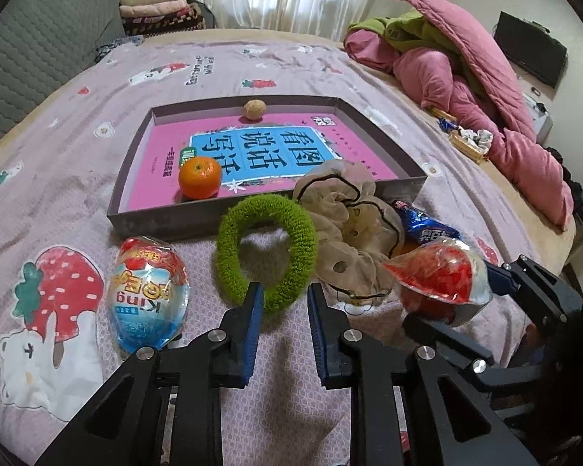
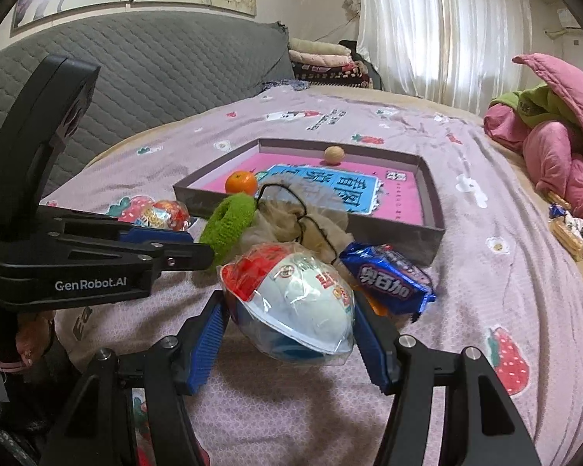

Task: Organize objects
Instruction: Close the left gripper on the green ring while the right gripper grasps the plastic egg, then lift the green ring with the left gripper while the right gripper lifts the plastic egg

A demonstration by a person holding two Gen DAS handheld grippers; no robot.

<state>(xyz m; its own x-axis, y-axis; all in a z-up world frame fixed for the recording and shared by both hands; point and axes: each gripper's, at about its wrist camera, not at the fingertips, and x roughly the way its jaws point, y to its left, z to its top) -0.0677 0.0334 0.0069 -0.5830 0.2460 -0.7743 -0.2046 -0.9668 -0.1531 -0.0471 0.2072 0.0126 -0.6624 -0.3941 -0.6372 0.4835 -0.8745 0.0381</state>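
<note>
The left gripper [image 1: 281, 299] stands nearly closed, its blue pads pinching the near rim of the green fuzzy ring [image 1: 267, 250], which stands up off the bedspread [image 1: 58, 178]. The right gripper [image 2: 287, 334] is about half open and clamps a foil-wrapped egg [image 2: 291, 303] between its pads, the egg raised above the cloth.

That egg is white and red under clear crinkled wrap. A second wrapped egg [image 1: 148, 295], blue and red, lies at nine o'clock of the ring. At two o'clock of the ring sits a beige scrunchie [image 1: 346, 209] with a black cord, and beyond it one blue snack packet [image 1: 423, 225].

At twelve o'clock lies one shallow grey tray [image 1: 136, 147] with a pink book cover inside; it holds one orange [image 1: 200, 178] near its front wall and one walnut [image 1: 255, 110] at its far wall.
</note>
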